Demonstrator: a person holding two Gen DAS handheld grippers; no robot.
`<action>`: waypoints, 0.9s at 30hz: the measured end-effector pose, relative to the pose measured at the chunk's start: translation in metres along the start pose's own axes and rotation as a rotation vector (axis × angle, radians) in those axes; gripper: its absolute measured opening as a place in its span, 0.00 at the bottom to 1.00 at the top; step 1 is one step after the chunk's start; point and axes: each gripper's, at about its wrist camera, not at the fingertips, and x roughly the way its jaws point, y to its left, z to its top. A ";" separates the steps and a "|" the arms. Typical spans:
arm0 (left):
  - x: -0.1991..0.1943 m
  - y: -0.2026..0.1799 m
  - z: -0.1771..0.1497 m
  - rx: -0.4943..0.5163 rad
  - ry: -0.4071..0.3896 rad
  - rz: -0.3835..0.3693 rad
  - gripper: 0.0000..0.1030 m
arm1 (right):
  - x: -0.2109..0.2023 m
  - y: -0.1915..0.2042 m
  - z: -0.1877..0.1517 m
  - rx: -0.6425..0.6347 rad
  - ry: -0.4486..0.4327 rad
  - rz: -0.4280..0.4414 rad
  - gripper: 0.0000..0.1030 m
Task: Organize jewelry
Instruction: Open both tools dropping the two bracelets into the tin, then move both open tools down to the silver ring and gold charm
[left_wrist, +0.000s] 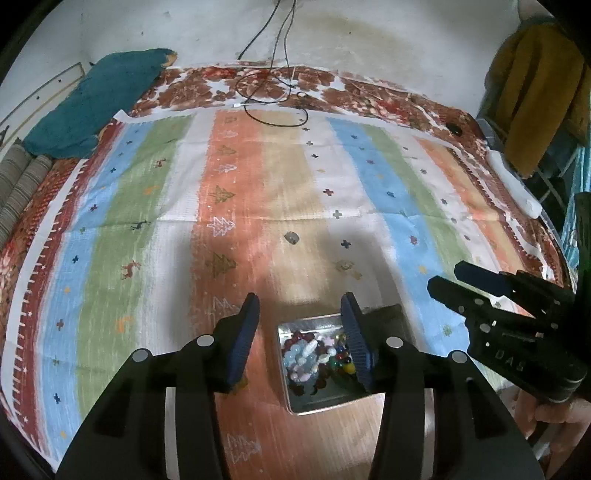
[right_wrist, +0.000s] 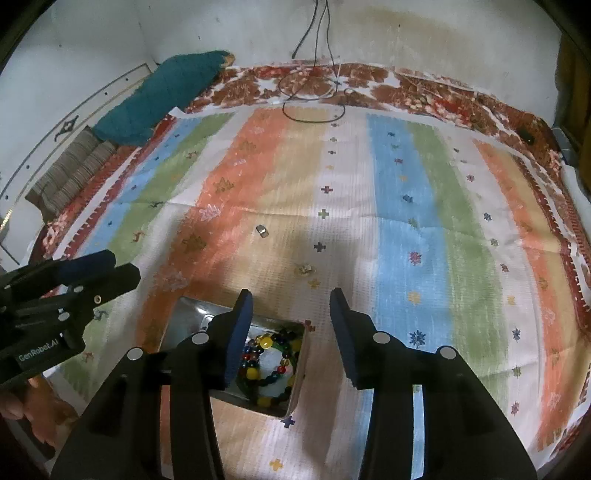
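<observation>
An open metal tin (left_wrist: 325, 400) lies on the striped cloth and holds several beaded bracelets (left_wrist: 314, 356), pale and coloured. My left gripper (left_wrist: 300, 299) hovers over the tin, open, with nothing between its pads. My right gripper (right_wrist: 291, 295) is open too, above the tin's (right_wrist: 192, 314) right rim, where coloured bead bracelets (right_wrist: 266, 358) show. Two small pieces lie loose on the cloth beyond the tin: a silvery ring-like piece (left_wrist: 291, 238) (right_wrist: 262, 230) and a pale golden piece (left_wrist: 343, 265) (right_wrist: 304, 269). Each view shows the other gripper at its side: the right gripper (left_wrist: 447, 275) and the left gripper (right_wrist: 123, 264).
The striped cloth (left_wrist: 258, 177) covers a bed with a red patterned sheet. A teal pillow (left_wrist: 96, 99) and striped cushions (left_wrist: 22, 181) sit at the far left. Black cables (left_wrist: 277, 92) trail at the far edge. A white object (left_wrist: 513, 184) and a yellow garment (left_wrist: 535, 85) are at the right.
</observation>
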 end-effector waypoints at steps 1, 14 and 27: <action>0.002 0.001 0.002 -0.005 0.001 0.000 0.48 | 0.002 0.000 0.001 0.000 0.007 -0.002 0.45; 0.030 0.006 0.034 -0.010 0.019 0.023 0.60 | 0.030 -0.001 0.016 -0.012 0.066 -0.013 0.53; 0.068 0.005 0.058 0.036 0.065 0.047 0.62 | 0.067 -0.004 0.027 -0.027 0.140 -0.025 0.57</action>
